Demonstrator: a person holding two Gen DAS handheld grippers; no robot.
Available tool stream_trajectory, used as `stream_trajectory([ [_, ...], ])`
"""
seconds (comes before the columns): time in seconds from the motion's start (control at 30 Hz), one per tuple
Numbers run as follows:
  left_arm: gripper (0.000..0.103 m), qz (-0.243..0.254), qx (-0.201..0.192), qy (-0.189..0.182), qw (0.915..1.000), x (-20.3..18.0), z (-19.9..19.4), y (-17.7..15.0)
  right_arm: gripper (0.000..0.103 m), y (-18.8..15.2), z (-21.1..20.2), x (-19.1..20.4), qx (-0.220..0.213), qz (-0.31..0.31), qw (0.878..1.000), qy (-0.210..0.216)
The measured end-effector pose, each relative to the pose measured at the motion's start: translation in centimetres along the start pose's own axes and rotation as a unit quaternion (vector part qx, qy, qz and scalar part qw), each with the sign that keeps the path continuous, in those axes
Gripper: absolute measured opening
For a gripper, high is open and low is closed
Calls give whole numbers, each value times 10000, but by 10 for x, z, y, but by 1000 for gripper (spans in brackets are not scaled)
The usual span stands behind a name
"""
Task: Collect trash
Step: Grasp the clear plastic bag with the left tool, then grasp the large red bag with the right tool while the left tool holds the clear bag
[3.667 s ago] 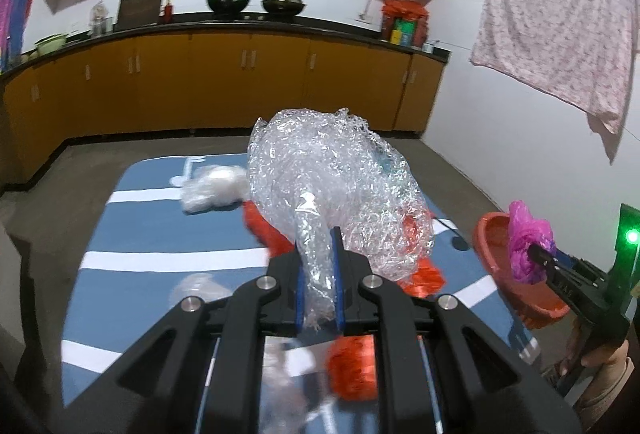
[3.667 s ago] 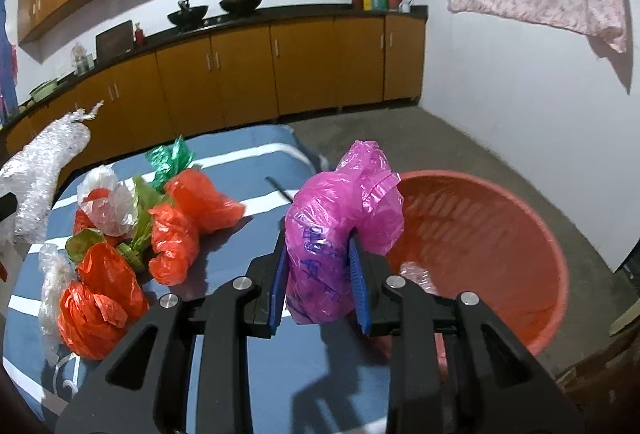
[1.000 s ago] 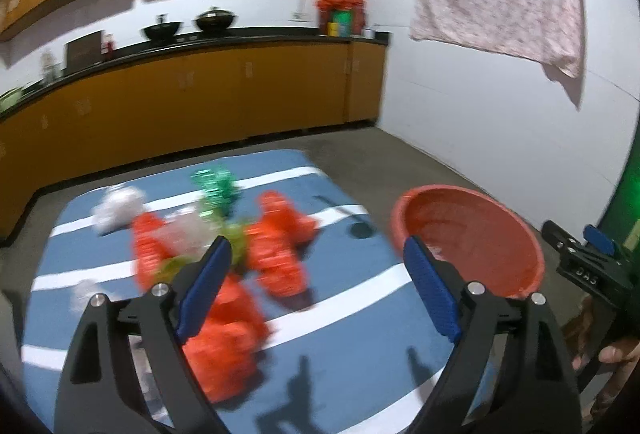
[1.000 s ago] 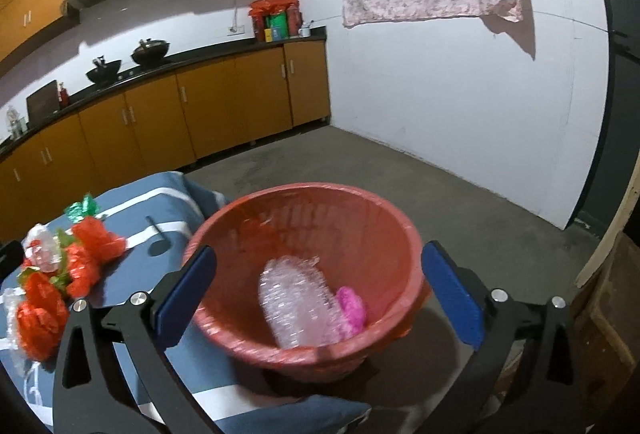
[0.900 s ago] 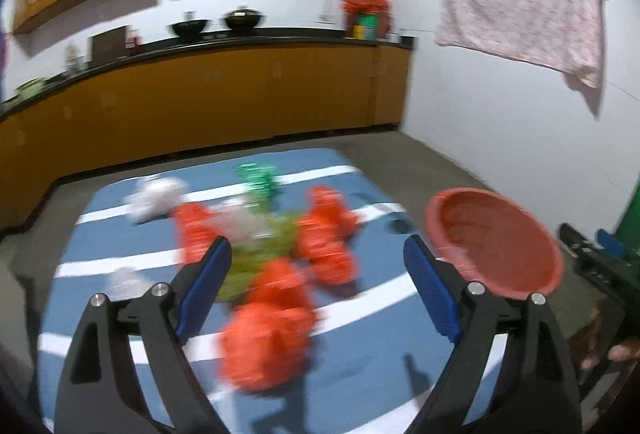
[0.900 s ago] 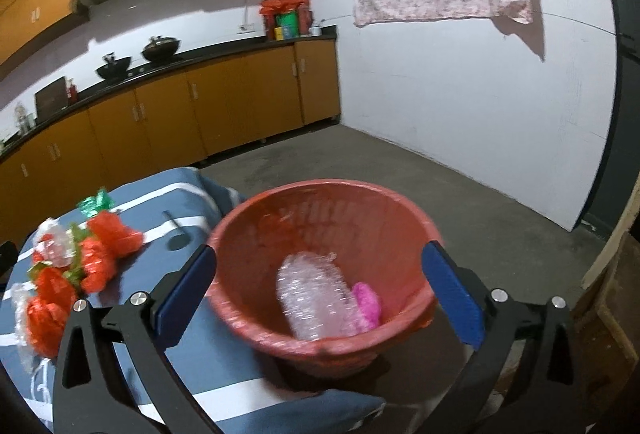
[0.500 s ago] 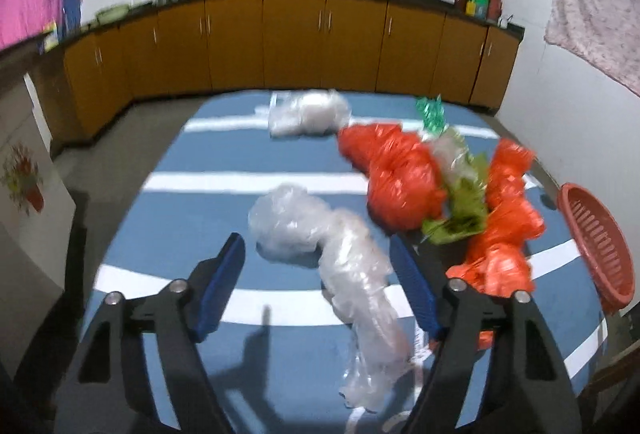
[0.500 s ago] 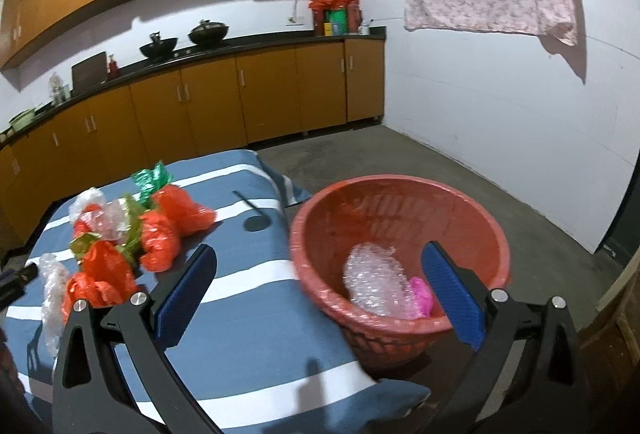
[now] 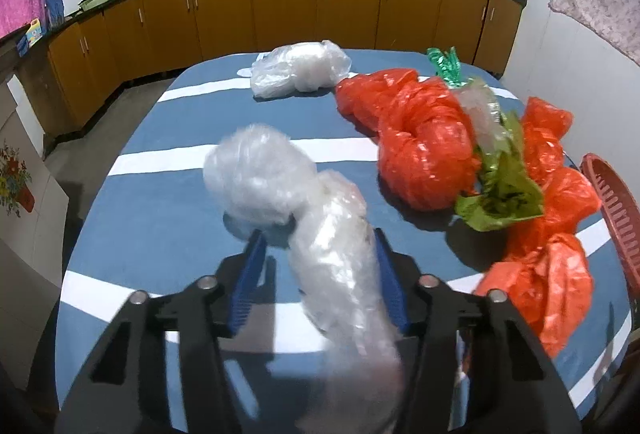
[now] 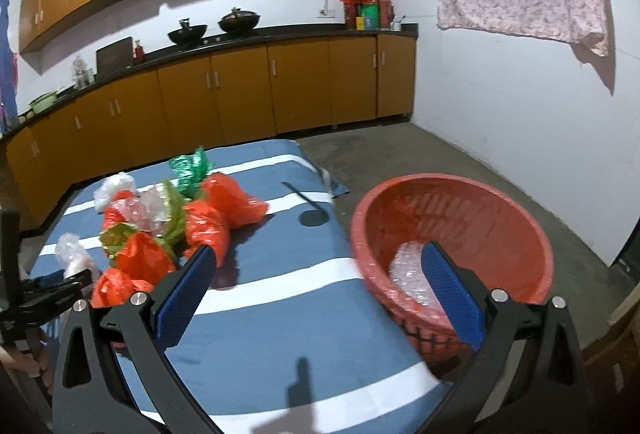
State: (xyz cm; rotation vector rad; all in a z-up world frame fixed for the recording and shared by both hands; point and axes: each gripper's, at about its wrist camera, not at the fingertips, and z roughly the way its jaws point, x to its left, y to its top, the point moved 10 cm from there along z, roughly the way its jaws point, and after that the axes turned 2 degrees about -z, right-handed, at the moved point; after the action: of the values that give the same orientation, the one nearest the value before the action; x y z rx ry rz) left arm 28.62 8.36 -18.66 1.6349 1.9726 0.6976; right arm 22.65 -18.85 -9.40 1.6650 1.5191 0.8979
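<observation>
Your left hand-held gripper (image 9: 318, 276) is part open around the clear bag (image 9: 304, 218) on the striped surface (image 9: 160, 202); its right pad touches the plastic, the left pad stands just off it. The bag's near end is blurred, so you cannot tell how firm the hold is. Your right hand-held gripper (image 10: 316, 292) is wide open and empty, beside the red basket (image 10: 480, 202). Bubble wrap (image 10: 412, 276) lies in the basket, partly hidden by a pad.
</observation>
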Motion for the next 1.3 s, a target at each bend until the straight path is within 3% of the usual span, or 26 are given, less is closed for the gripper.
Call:
stream_trajectory([
  [0.13, 34, -18, -7, 43, 10000, 10, 4, 4, 101, 0, 2, 24, 44, -77, 9996, 260],
  [0.47, 32, -225, -181, 287, 9992, 56, -8, 13, 101, -16, 10, 109, 377, -356, 9939, 974],
  [0.6, 32, -329, -334, 378, 9982, 78, -22, 19, 101, -26, 18, 136, 535, -456, 9927, 984],
  [0.87, 32, -517, -545, 467, 9961, 112, -44, 26, 98, -43, 46, 151, 893, -499, 9934, 522],
  [1.03, 32, -580, -547, 430, 9959, 119, -48, 23, 87, -61, 56, 156, 1188, -601, 9904, 372],
  [1.2, 32, -580, -556, 377, 9961, 119, -51, 21, 60, -67, 57, 160, 1277, -726, 9881, 468],
  [1.3, 32, -588, -567, 346, 9961, 119, -53, 20, 57, -65, 54, 159, 1239, -764, 9882, 476],
])
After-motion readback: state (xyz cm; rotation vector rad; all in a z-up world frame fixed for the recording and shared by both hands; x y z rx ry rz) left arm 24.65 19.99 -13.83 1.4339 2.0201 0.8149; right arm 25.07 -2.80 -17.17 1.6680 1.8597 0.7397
